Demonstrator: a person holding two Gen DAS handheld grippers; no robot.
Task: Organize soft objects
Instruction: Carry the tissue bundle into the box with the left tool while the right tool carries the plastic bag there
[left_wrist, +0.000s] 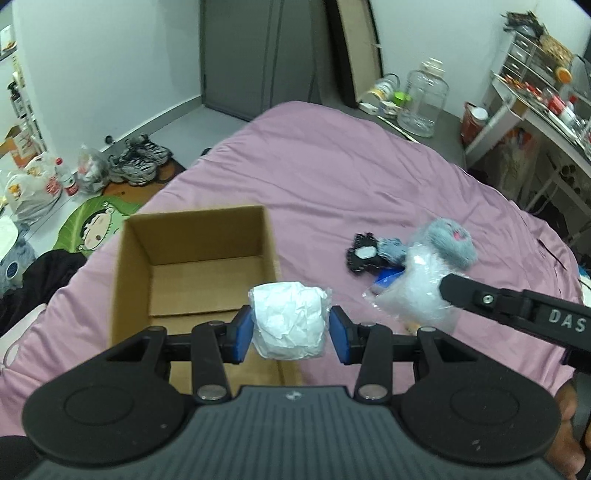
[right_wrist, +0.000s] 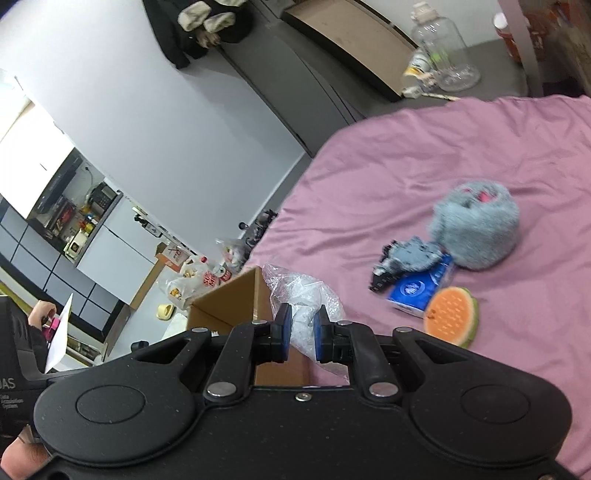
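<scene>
The left gripper (left_wrist: 291, 326) is half open, clamped on a white wad (left_wrist: 290, 319) just past the box's (left_wrist: 192, 266) near right corner. The right gripper (right_wrist: 302, 328) is pinched shut on a clear bag (right_wrist: 303, 295), well right of the box. The box looks empty. I'd bring the wad over the box's middle, lower it inside before letting go, then drop the bag beside it. Fluffy toy (right_wrist: 476, 229), tissues (right_wrist: 421, 291) and sponge (right_wrist: 452, 319) wait right of the box.
</scene>
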